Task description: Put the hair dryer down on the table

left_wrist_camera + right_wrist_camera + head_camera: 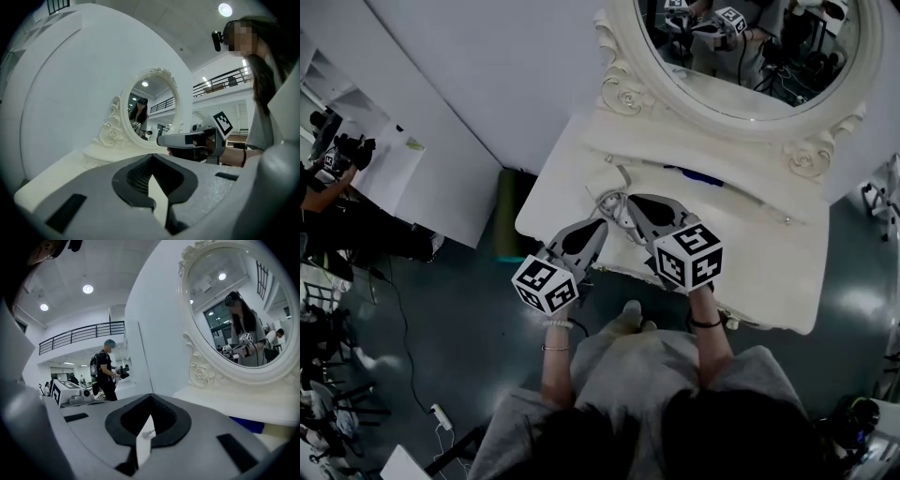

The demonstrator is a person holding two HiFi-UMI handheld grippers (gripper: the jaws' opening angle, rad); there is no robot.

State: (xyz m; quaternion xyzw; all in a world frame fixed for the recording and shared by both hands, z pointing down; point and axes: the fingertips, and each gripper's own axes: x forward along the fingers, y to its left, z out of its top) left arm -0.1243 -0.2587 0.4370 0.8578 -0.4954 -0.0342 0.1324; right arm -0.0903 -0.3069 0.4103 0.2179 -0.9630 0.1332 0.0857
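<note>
The left gripper [598,217] and the right gripper [630,204] are each held in one of a seated person's hands. Their tips nearly meet over the front edge of a dressing table [787,272], near its front left corner. In the left gripper view the left gripper's [151,155] jaws are closed together with nothing between them. In the right gripper view the right gripper's [151,394] jaws are likewise closed and empty.

The dressing table is cream white, with a carved front edge, and stands against a white wall on a dark floor [469,309]. At its back edge rises a large oval mirror [741,56] in an ornate cream frame with carved roses. The glass reflects the person and the grippers.

The person [647,375] wears grey and sits at the table's front edge. Each gripper ends in a white cube with black square markers, the left cube [546,284] and the right cube [689,255].

A second person [105,373] with a backpack stands well away from the table, holding a camera.

A dark blue thing [694,175] lies on the table at its back edge, just under the mirror frame and mostly hidden by it. The right gripper view shows a corner of it [248,424]. Whether it is the hair dryer cannot be told.

A pale bracelet [555,323] circles the left wrist and a dark band [705,323] the right.
</note>
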